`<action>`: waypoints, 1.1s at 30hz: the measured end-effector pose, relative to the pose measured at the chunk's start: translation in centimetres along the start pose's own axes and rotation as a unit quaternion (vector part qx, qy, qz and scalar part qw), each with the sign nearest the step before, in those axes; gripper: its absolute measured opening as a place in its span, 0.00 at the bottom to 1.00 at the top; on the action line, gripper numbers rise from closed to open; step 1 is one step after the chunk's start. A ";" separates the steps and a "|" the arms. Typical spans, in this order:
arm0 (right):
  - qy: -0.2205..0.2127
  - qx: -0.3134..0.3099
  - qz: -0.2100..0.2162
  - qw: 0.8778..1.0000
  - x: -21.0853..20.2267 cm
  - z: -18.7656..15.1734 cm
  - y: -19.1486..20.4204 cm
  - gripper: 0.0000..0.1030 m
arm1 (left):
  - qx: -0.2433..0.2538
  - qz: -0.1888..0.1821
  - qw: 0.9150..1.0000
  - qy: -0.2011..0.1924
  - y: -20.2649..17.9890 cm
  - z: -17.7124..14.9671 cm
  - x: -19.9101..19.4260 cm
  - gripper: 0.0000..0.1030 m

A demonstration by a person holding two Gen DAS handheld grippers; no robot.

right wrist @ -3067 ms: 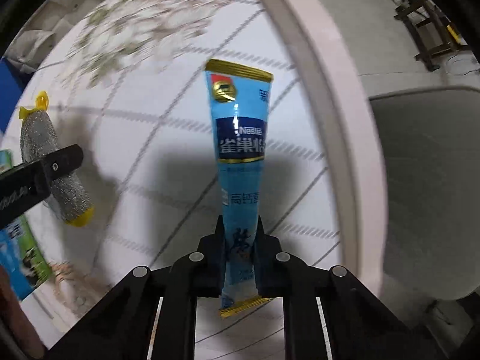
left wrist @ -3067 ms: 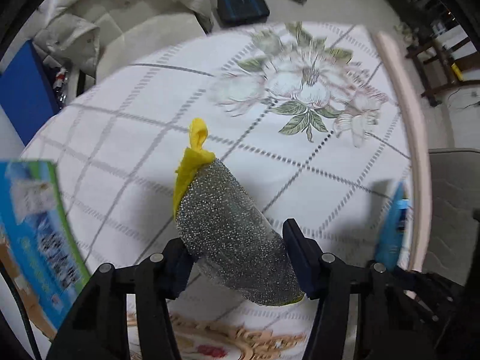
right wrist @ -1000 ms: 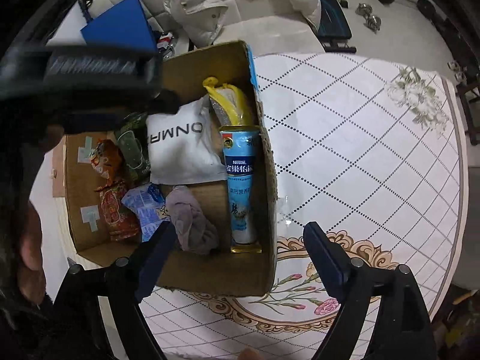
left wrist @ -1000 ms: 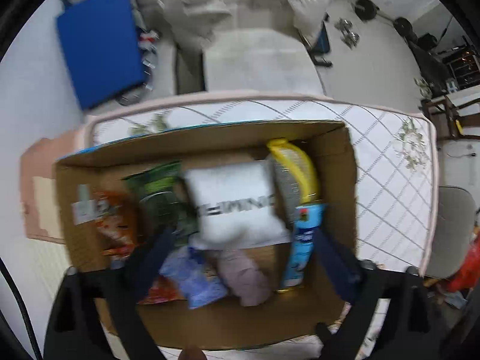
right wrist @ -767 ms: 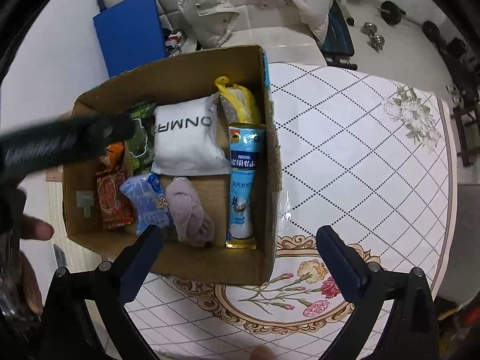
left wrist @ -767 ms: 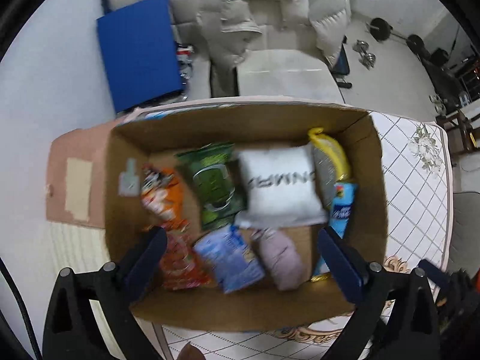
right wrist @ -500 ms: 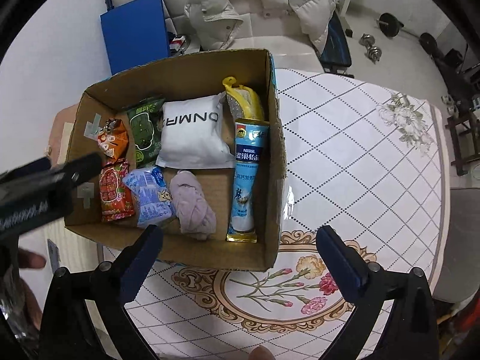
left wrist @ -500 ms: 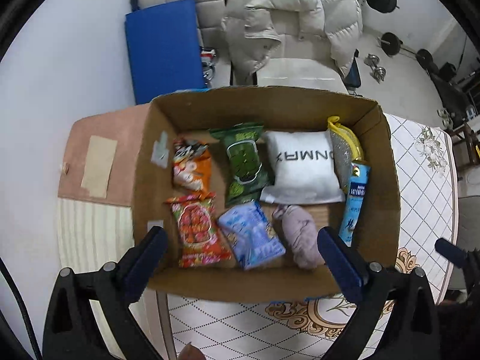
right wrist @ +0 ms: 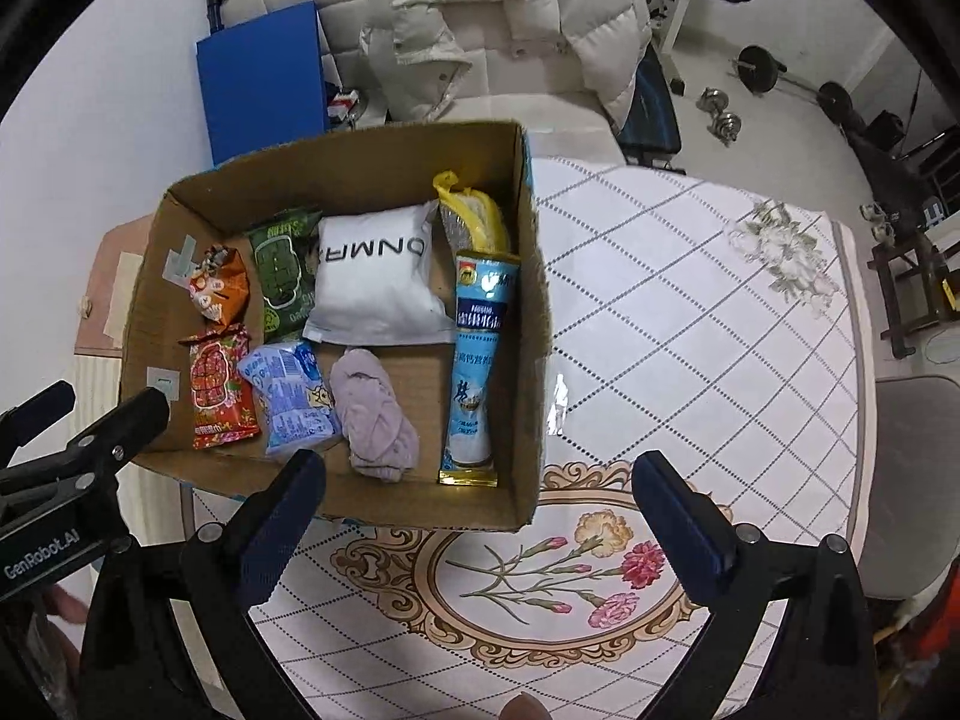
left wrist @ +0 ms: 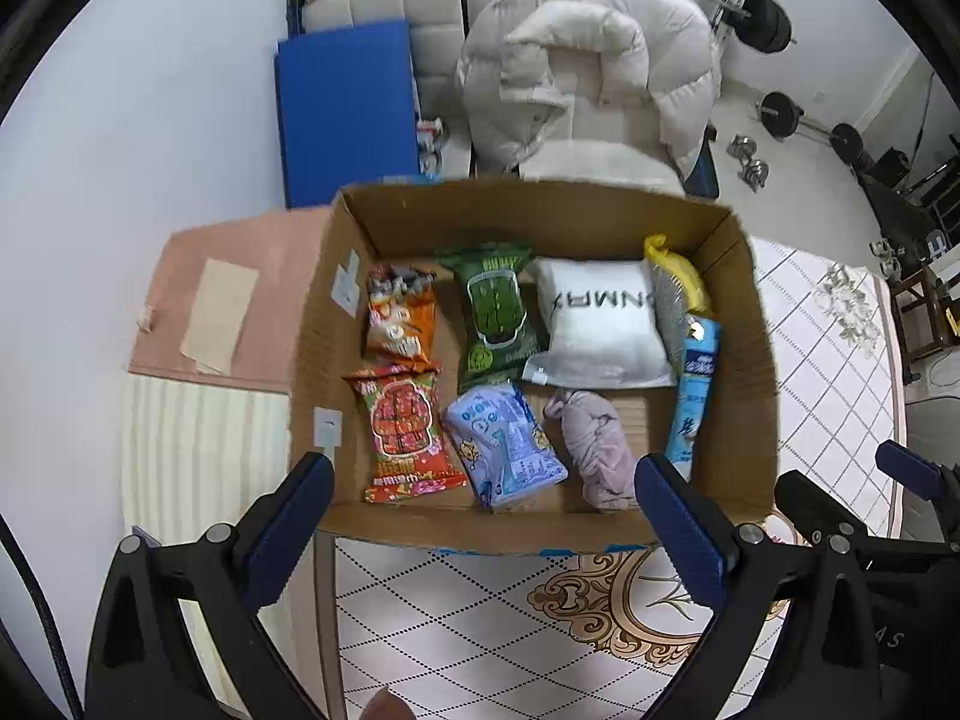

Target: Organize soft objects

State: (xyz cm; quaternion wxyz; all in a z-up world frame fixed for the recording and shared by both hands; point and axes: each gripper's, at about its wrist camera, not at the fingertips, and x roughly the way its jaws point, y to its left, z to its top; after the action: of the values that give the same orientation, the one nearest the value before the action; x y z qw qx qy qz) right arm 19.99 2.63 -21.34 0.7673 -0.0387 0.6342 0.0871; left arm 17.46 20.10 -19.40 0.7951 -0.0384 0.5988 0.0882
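An open cardboard box (left wrist: 540,210) (right wrist: 534,324) stands at the table's left end. Inside lie a blue Nestle pouch (left wrist: 696,384) (right wrist: 477,360), a yellow-ended silver scrubber (left wrist: 675,288) (right wrist: 474,219), a white pillow pack (left wrist: 600,324) (right wrist: 378,276), a mauve cloth (left wrist: 597,450) (right wrist: 375,414), a green snack bag (left wrist: 498,318) (right wrist: 282,270), orange and red snack bags (left wrist: 402,420) (right wrist: 219,384) and a light blue pack (left wrist: 504,450) (right wrist: 288,396). My left gripper (left wrist: 483,522) and my right gripper (right wrist: 480,510) are both open, empty, high above the box's near edge.
The table wears a white diamond-pattern cloth (right wrist: 690,324) with flower prints. A grey chair (right wrist: 918,480) stands at its right. Behind are a blue panel (left wrist: 345,114), a chair with a white down jacket (left wrist: 588,66) and dumbbells (left wrist: 750,159) on the floor.
Both grippers let go of the scrubber and the blue pouch, which now lie in the box. Both have risen and pulled back, so the whole box shows.
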 end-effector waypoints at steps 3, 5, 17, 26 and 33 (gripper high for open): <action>-0.028 -0.005 -0.002 1.000 -2.9 -0.5 -0.1 1.00 | 0.002 0.004 1.000 -0.026 -0.2 -0.5 -2.8 1.00; -0.052 -0.009 0.000 0.999 -5.5 -1.2 -0.3 1.00 | 0.003 0.002 0.999 -0.043 -0.4 -1.1 -5.1 1.00; -0.145 -0.021 0.016 0.989 -19.4 -7.6 -0.9 1.00 | -0.002 -0.003 0.994 -0.111 -0.1 -5.9 -16.2 1.00; -0.187 -0.026 0.020 0.982 -25.5 -11.8 -1.1 1.00 | -0.007 -0.023 0.990 -0.138 -0.6 -9.6 -21.2 1.00; -0.212 -0.027 0.005 0.977 -27.8 -13.4 -1.3 1.00 | -0.013 -0.016 0.986 -0.163 -0.4 -10.9 -23.5 1.00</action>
State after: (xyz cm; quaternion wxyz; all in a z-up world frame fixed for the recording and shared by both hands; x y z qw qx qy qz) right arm 2.24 -3.25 3.28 0.8823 -0.0370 0.4551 0.1140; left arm 0.97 15.73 0.08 0.8826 -0.0434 0.4596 0.0887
